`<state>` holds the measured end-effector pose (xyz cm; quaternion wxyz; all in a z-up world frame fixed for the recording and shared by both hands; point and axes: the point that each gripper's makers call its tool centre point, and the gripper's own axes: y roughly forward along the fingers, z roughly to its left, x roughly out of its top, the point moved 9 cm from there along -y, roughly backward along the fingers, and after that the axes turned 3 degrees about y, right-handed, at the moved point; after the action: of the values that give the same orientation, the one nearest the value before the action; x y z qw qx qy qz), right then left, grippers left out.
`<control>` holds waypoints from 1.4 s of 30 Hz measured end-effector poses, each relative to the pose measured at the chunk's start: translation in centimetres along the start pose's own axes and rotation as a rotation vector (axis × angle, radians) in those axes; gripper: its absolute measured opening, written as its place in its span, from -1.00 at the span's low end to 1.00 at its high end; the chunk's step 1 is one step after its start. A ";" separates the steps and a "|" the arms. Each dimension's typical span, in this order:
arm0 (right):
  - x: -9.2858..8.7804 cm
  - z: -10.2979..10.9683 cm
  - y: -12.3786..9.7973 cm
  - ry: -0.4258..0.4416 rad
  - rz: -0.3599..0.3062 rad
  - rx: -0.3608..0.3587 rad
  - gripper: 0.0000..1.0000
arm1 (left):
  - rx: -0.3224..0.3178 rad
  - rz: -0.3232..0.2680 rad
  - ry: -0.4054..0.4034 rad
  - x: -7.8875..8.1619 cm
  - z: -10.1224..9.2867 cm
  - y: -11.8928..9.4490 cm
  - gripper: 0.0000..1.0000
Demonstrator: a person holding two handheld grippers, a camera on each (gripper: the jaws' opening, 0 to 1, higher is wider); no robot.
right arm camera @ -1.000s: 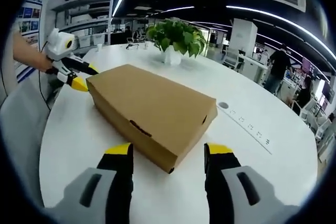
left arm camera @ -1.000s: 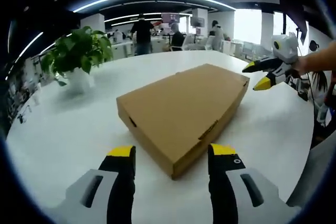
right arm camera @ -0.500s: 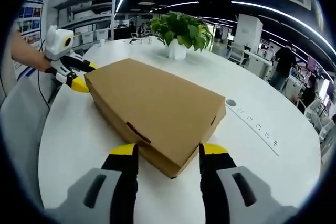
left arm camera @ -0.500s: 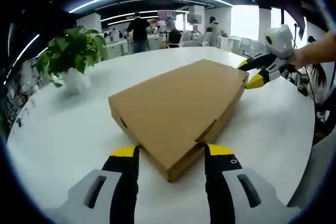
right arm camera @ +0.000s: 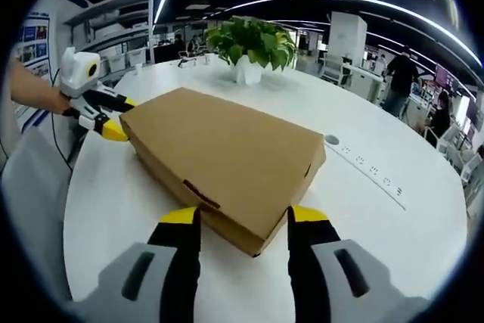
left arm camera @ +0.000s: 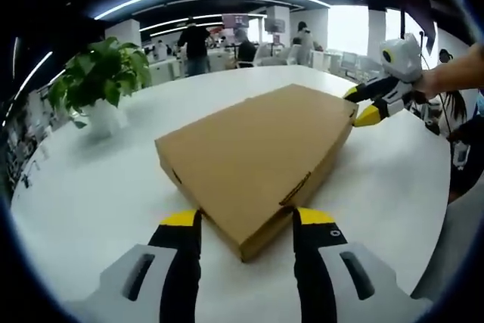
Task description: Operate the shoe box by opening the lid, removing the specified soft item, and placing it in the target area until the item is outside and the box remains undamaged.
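Observation:
A closed brown cardboard shoe box (left arm camera: 261, 156) lies flat on the white table (left arm camera: 98, 187), lid down. My left gripper (left arm camera: 248, 221) is open, and its yellow-tipped jaws straddle the box's near corner. In the right gripper view the same box (right arm camera: 227, 160) fills the middle, and my right gripper (right arm camera: 243, 217) stands open astride the opposite corner. Each gripper also appears in the other's view: the right gripper (left arm camera: 361, 106) at the box's far corner, held by a hand, and the left gripper (right arm camera: 106, 117) at the far left corner. Nothing of the box's contents can be seen.
A potted green plant (left arm camera: 102, 81) in a white pot stands on the table beyond the box. A row of sockets (right arm camera: 370, 179) is set into the tabletop. The table's rim (right arm camera: 72, 209) curves close by. People (left arm camera: 195, 47) stand among desks far behind.
Both grippers have come closer to the box, so that its corners now lie between their jaws. Over the last half second almost nothing has moved.

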<state>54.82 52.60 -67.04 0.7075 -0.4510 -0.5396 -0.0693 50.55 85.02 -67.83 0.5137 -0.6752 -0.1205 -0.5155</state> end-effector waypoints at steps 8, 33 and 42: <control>-0.2 1.3 -0.5 0.035 0.002 -0.020 -0.18 | -0.040 0.022 0.024 -0.1 0.8 -0.2 -0.06; -1.5 7.2 -2.3 0.113 -0.001 -0.116 -0.23 | -0.157 0.064 0.099 -0.6 2.1 -2.2 -0.08; -2.0 9.2 -2.8 0.123 0.000 -0.141 -0.24 | -0.190 0.080 0.127 -1.2 2.3 -3.3 -0.08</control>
<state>45.91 56.72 -66.97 0.7058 -0.4946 -0.4889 -0.1349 49.00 88.81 -66.80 0.4743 -0.6911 -0.0112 -0.5453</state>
